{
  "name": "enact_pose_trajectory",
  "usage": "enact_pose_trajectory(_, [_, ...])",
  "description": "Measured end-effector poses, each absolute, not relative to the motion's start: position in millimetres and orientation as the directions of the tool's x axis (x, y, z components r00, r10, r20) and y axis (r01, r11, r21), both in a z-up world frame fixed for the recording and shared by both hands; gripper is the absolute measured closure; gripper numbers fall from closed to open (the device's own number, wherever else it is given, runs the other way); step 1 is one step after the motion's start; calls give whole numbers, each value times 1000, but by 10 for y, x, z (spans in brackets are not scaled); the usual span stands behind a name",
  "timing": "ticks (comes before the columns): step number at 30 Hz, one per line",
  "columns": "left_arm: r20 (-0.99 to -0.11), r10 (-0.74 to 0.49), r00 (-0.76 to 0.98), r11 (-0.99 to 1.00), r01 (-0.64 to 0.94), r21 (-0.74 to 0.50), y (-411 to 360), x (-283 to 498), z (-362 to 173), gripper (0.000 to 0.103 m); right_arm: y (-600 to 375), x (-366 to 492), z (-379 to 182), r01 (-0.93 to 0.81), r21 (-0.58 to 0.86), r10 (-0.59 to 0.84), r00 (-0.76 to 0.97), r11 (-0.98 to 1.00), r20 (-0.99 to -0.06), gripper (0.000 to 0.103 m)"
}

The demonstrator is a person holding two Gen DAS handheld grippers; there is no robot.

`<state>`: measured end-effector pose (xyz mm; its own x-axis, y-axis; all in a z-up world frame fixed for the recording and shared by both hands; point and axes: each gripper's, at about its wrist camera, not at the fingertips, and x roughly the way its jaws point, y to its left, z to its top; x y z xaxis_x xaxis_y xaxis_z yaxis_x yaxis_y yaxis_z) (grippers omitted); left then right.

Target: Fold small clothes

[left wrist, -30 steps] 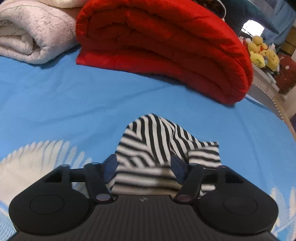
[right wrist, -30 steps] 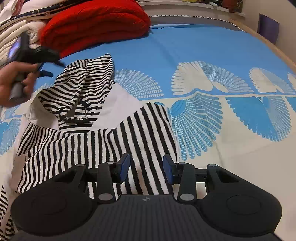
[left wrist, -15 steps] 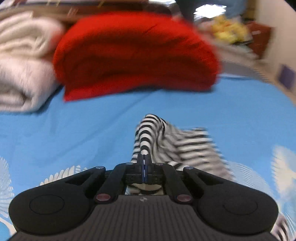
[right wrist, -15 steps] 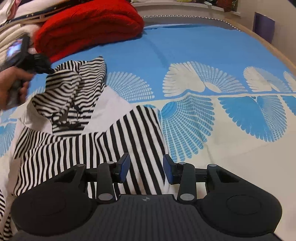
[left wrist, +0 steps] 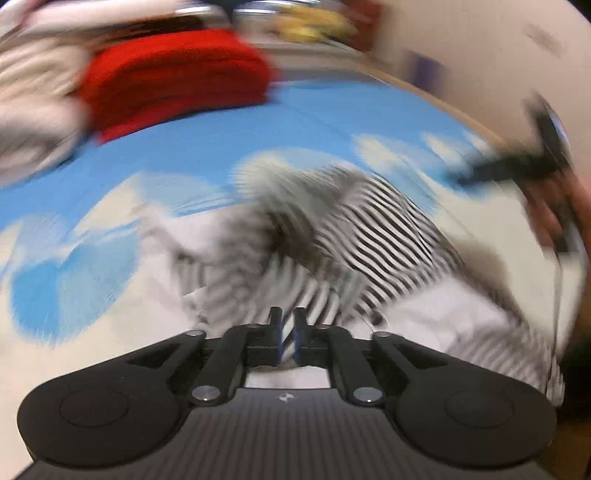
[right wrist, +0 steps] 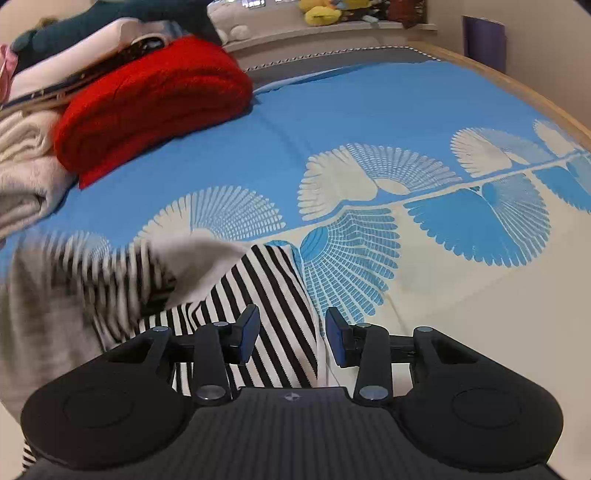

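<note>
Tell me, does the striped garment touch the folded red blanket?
Apart. The right wrist view shows a band of bare blue bedsheet between the red blanket and the nearest edge of the striped garment.

Rumpled black-and-white striped garment (right wrist: 273, 295) on bed

A striped garment (right wrist: 273, 295) lies on the bedsheet (right wrist: 369, 118) at lower left of the right wrist view. A folded blanket (right wrist: 155, 107) sits at upper left, behind the garment. Folded towels (right wrist: 22, 173) lie left of that blanket. Plush toys (right wrist: 325, 11) rest on a ledge along the top edge.
</note>
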<state>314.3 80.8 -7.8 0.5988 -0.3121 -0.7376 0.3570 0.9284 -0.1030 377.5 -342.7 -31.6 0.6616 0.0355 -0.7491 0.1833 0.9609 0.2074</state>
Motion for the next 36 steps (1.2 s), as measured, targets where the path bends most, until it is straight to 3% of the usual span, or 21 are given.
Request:
enact_pose_trajectory(2, [-706,-301,642,953,185,-238,1030,3271,-71,58,-3440,3749,-300,196,234,46,667,952,-743,62])
enact_pose_trajectory(4, [-699,-271,662,951,70,-302,1161,3448,-130,40,-3425,3721,-290,200,251,53,675,947,-736,62])
enact_pose_trajectory(9, [-777,-248,579,940,-49,-336,1228,3927,-425,37,-3315,3706,-317,170,288,101,676,942,-730,62])
enact_pose_trajectory(15, [-770,-326,548,899,-73,-433,1228,4101,-587,36,-3220,3742,-442,114,469,309,615,876,-726,62])
enact_pose_trajectory(20, [-752,-345,562,926,75,-369,1099,3946,-425,31,-3071,3764,-511,81,572,429,578,816,-694,61])
enact_pose_trajectory(26, [-824,-297,482,937,-20,-350,1330,3804,-608,30,-2590,3796,-648,47,689,585,489,723,-647,54])
enact_pose_trajectory(30, [-881,-303,363,941,-34,-338,1362,3759,-887,31,-2233,3818,-738,39,714,631,435,699,-642,54])
enact_pose_trajectory(36, [-867,-370,334,913,-39,-405,1198,3773,-1054,34,-1984,3869,-830,75,724,640,412,685,-648,57])
